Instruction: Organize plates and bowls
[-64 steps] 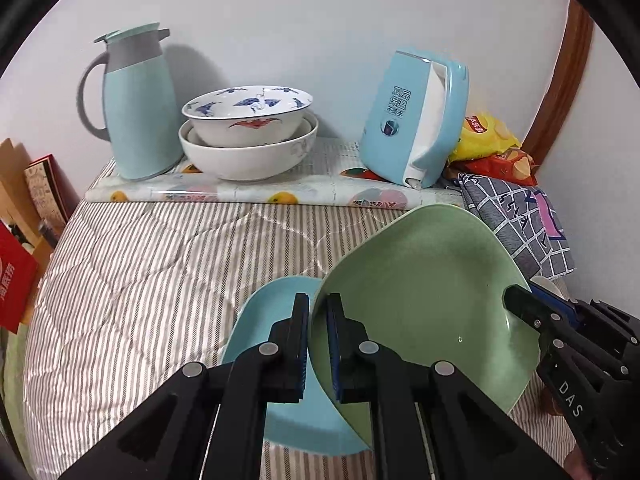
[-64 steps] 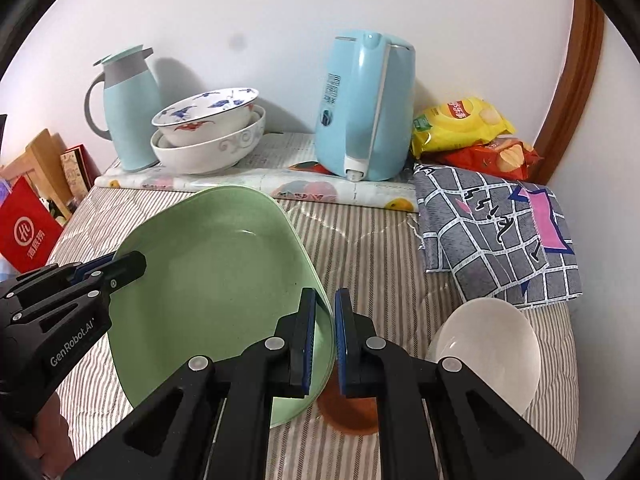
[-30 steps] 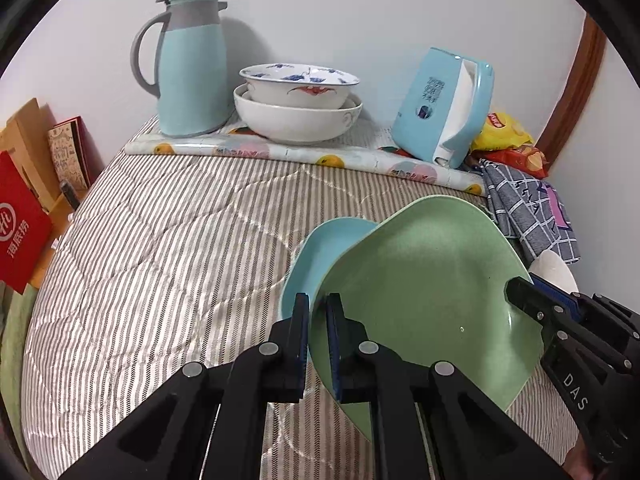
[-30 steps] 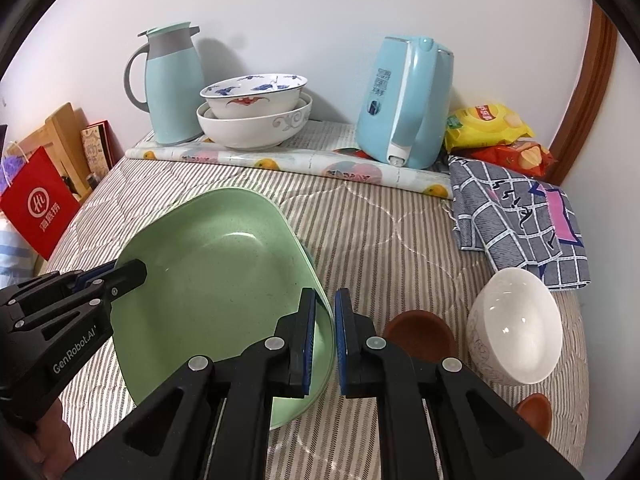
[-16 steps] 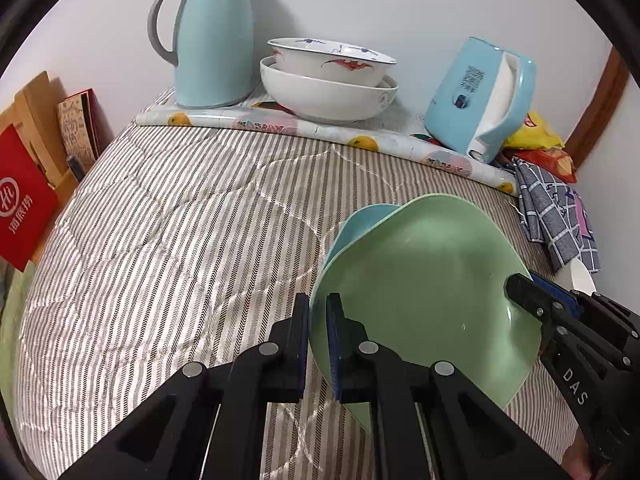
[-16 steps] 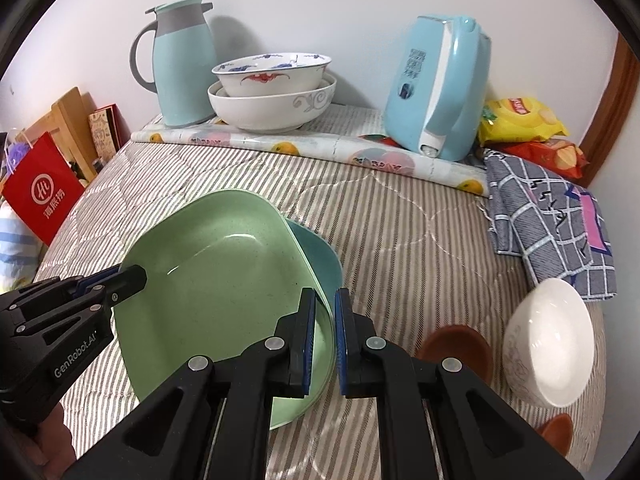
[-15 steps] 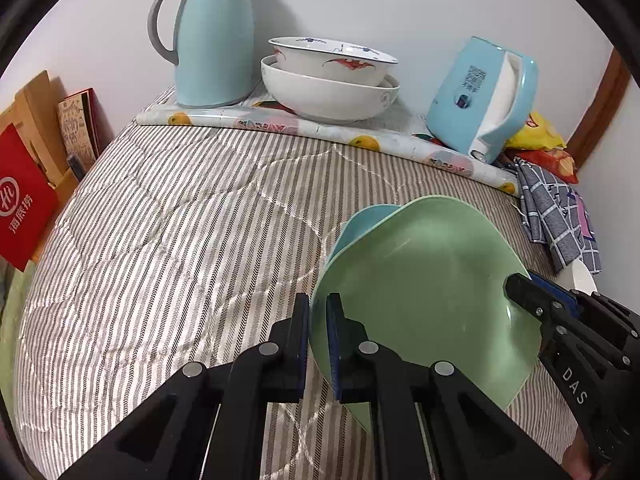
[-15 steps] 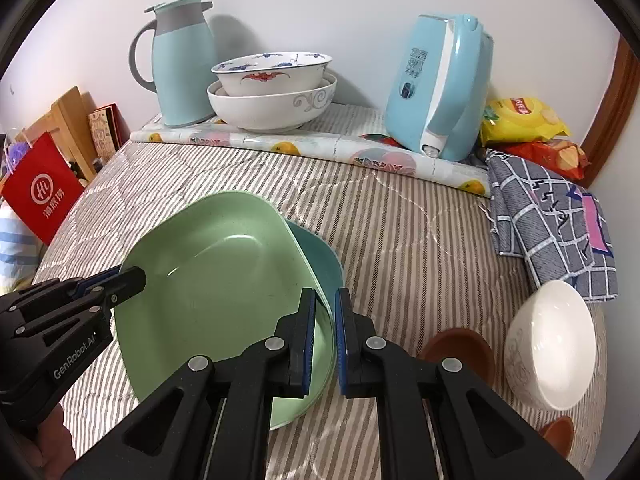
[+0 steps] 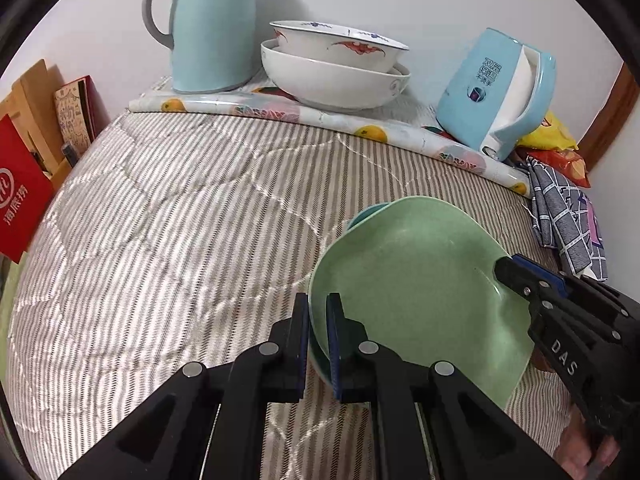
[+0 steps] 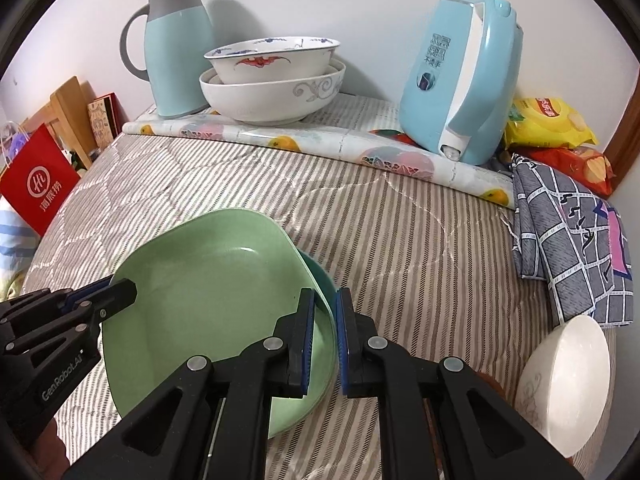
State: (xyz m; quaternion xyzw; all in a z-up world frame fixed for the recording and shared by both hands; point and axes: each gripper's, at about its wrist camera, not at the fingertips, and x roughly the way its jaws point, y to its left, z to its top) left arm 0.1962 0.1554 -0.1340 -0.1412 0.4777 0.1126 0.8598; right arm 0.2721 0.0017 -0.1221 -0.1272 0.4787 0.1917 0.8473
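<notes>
The left hand-held gripper [image 9: 318, 322] is a matte black plastic frame with two angular fingers lined with blue pads [image 9: 331, 344], round silver screws at the joints and white "GenRobot.AI" lettering. The right hand-held gripper [image 10: 324, 330] matches it, lettered "DAS". Bare skin [image 9: 576, 446] shows behind it.

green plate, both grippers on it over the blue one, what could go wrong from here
1. The green plate is pinched only at opposite rims by the left gripper and right gripper; opening one first could tip it off the blue plate beneath.
2. The striped quilt looks soft, so the stacked plates may settle tilted.
3. The white bowl lies tipped close to the right gripper; pulling back could knock it.
</notes>
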